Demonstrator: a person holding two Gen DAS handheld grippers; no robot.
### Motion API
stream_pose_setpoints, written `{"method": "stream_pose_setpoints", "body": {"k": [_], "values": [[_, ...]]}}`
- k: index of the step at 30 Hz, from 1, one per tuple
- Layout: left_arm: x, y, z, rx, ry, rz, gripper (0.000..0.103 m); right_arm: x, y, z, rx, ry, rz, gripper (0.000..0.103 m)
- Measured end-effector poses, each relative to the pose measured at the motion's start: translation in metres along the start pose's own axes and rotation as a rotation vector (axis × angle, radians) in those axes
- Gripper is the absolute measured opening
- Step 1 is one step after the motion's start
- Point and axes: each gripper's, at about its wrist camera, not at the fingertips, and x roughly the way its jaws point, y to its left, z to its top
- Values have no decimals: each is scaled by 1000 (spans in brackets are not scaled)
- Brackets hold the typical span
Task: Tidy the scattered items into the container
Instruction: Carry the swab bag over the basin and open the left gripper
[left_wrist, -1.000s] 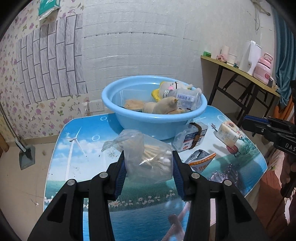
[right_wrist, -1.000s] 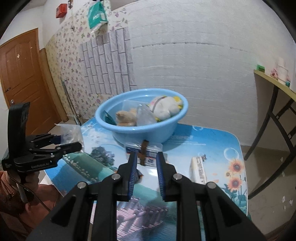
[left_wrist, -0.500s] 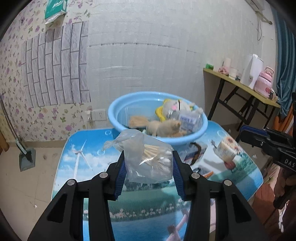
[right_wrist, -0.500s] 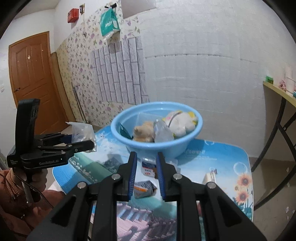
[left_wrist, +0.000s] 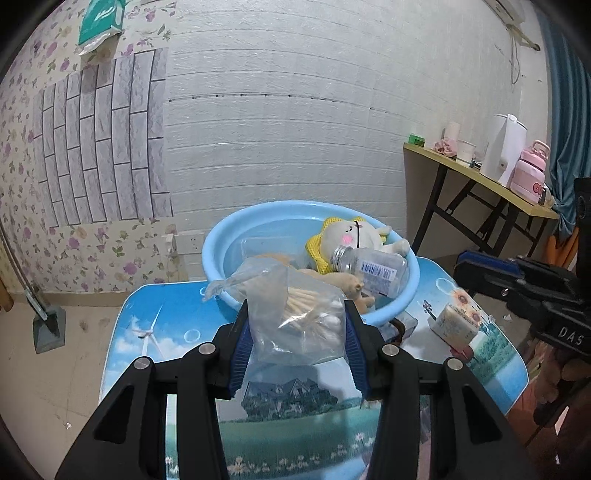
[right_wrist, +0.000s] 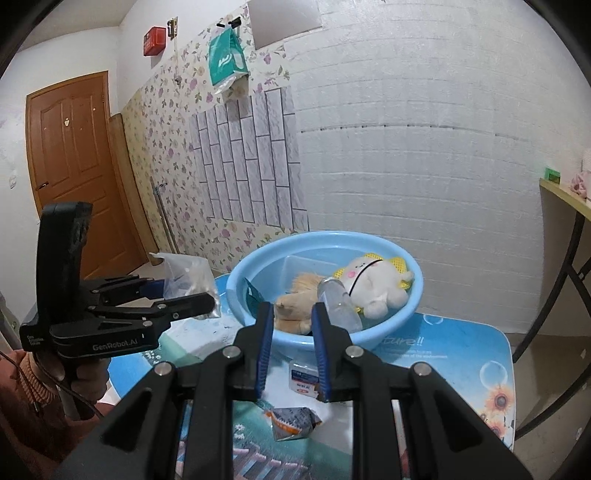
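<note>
we clamp the left gripper (left_wrist: 297, 334) on the swab bag (left_wrist: 295, 317) to lift it over the basin (left_wrist: 221, 258), while our right gripper (right_wrist: 291, 343) waits parted and empty.

A home room: floral wallpaper (right_wrist: 173, 155), wooden door (right_wrist: 70, 166), kettle (left_wrist: 502, 147) on a side table (left_wrist: 476, 177).

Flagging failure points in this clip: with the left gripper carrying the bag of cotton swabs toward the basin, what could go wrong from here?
1. The left gripper pinches only thin plastic of the cotton swab bag; it may slip.
2. The blue basin already holds a plush toy and a bottle, so the bag could settle on top, near the rim.
3. The right gripper hangs close in front of the basin and might obstruct the drop.
</note>
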Motion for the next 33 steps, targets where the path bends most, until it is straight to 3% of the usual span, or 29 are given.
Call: {"method": "stream_pose_setpoints", "body": {"k": [20, 24, 29, 31, 33], "values": [[61, 10, 21, 4, 35, -21, 45, 54, -18, 12, 3, 45, 11, 21], [60, 12, 23, 0, 26, -23, 45, 39, -30, 9, 4, 30, -28, 21], [63, 11, 19, -1, 36, -21, 45, 18, -60, -14, 48, 72, -128, 22], [67, 11, 17, -6, 58, -12, 45, 12, -72, -26, 78, 100, -174, 32], [68, 10, 16, -15, 66, -7, 46, 11, -83, -38, 111, 143, -227, 67]]}}
